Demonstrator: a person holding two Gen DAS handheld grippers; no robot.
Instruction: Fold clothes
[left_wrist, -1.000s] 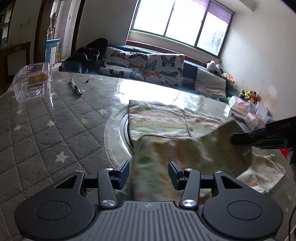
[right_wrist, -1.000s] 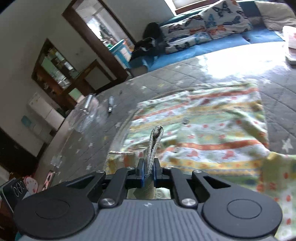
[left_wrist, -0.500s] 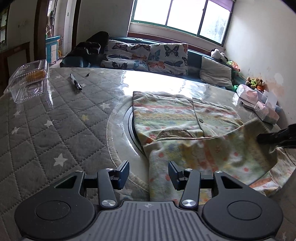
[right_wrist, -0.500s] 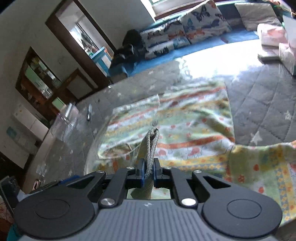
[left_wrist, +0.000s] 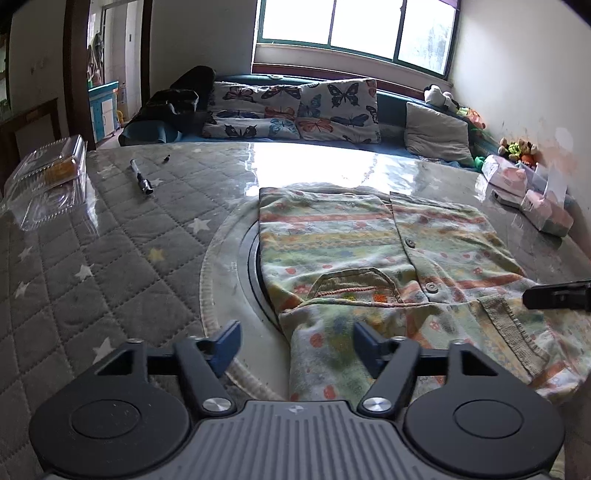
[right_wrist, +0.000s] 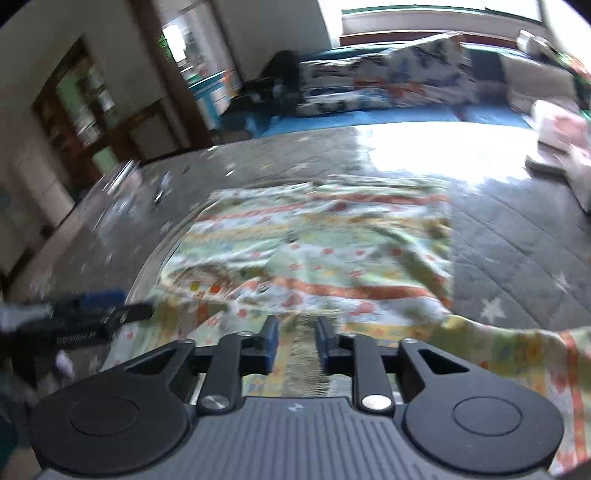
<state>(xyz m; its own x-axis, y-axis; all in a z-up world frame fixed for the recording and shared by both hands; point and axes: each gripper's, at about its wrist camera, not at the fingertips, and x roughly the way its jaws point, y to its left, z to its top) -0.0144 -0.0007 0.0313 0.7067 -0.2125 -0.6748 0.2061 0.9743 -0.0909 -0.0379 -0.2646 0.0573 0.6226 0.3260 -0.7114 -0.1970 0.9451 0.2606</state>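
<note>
Grippers parted over the patterned shirt

Shirt (left_wrist: 369, 254) is lying folded on the quilted table (left_wrist: 110, 236). Left gripper (left_wrist: 295, 341) is gaping wide at its six o'clock edge; right gripper (right_wrist: 295, 341) is standing open, a ribbed cuff (right_wrist: 304, 354) between its fingers.

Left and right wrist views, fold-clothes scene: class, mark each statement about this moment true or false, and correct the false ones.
1. The left gripper is open. True.
2. The right gripper is clamped shut on the garment. False: its jaws stand apart, with a ribbed edge of cloth lying between them.
3. A pen lies on the quilted table cover, left of the garment. True.
4. The clear plastic container sits on top of the garment. False: it stands apart, at the table's far left edge.
5. The garment has buttons. True.
</note>
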